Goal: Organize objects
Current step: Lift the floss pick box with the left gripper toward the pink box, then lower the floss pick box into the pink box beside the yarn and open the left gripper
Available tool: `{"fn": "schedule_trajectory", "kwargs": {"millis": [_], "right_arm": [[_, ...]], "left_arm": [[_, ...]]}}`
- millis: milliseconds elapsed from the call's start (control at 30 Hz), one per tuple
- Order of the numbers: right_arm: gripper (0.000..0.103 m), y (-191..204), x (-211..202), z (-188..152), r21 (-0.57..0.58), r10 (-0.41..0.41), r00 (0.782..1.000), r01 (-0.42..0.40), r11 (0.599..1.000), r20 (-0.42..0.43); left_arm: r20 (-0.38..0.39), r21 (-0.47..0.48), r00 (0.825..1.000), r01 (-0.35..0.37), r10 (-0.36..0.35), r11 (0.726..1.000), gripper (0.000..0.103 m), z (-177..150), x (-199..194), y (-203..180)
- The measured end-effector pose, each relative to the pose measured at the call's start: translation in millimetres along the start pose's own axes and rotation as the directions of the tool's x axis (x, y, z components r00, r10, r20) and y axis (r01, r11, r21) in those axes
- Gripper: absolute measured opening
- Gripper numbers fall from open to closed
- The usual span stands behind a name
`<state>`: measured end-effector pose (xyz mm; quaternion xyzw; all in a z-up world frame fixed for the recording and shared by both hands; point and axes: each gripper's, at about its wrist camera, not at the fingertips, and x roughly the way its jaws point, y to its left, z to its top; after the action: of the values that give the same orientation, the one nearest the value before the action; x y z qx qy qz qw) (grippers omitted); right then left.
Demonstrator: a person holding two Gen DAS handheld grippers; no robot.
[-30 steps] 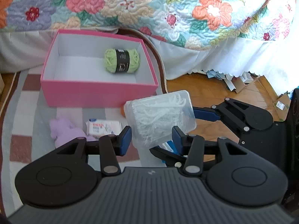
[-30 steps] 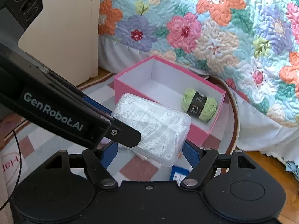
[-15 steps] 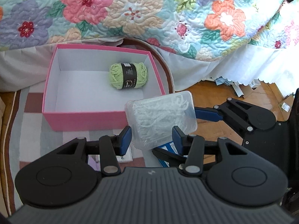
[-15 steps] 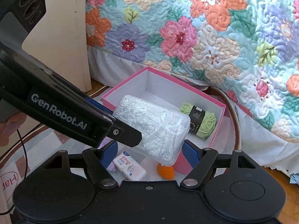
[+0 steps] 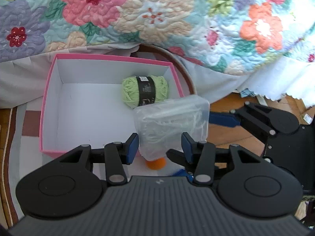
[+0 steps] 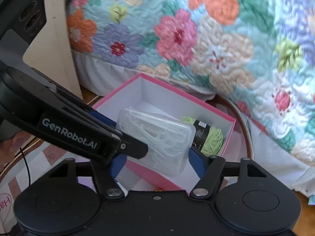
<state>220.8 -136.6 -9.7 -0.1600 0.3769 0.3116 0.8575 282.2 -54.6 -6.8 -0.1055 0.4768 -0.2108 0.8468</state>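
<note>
A clear plastic box point(image 5: 173, 122) of white picks hangs over the near right corner of the pink box point(image 5: 110, 57). My left gripper point(image 5: 160, 147) is shut on its sides with both blue pads. From the right, my right gripper point(image 6: 157, 163) straddles the same clear plastic box point(image 6: 157, 137). Its jaws are closing and its blue pads point(image 6: 196, 163) meet the box's ends. A green yarn ball point(image 5: 145, 92) lies inside the pink box point(image 6: 206, 106) against its far right wall. The left gripper's arm crosses the right wrist view and hides part of the clear box.
A flowered quilt point(image 5: 157, 19) and white bed skirt hang just behind the pink box. An orange ball point(image 5: 155, 162) lies on the checked rug point(image 5: 29, 118) below the held box. Wood floor point(image 5: 226, 131) shows at right. A pale panel point(image 6: 55, 49) stands at left.
Both grippers have carried the clear box forward from above the rug to over the pink box. The right gripper's jaws have narrowed onto it. The tissue pack and purple toy have left view.
</note>
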Motion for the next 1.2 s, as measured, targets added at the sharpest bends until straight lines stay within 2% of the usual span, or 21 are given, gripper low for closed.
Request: {"fn": "schedule_trajectory", "kwargs": {"millis": [267, 467, 700, 900, 1200], "right_arm": [[0.059, -41, 36, 0, 0.134, 0.057, 0.996, -0.048, 0.990, -0.064], [0.054, -61, 68, 0, 0.236, 0.090, 0.985, -0.054, 0.970, -0.145], [0.051, -60, 92, -4, 0.226, 0.080, 0.977, -0.033, 0.974, -0.199], [0.051, -53, 114, 1, 0.197, 0.074, 0.968, -0.025, 0.980, -0.242], [0.043, -52, 148, 2, 0.183, 0.035, 0.949, 0.024, 0.983, -0.314]], "left_arm": [[-0.036, -0.039, 0.999, 0.006, -0.007, 0.999, 0.046, 24, 42, 13], [-0.093, -0.123, 0.995, 0.010, -0.022, 0.992, 0.047, 33, 79, 33], [-0.129, -0.197, 0.991, 0.017, -0.043, 0.980, 0.047, 29, 104, 55], [-0.162, -0.285, 0.985, 0.008, -0.057, 0.958, 0.047, 26, 124, 78], [-0.204, -0.317, 0.978, -0.034, -0.033, 0.948, 0.047, 26, 153, 87]]}}
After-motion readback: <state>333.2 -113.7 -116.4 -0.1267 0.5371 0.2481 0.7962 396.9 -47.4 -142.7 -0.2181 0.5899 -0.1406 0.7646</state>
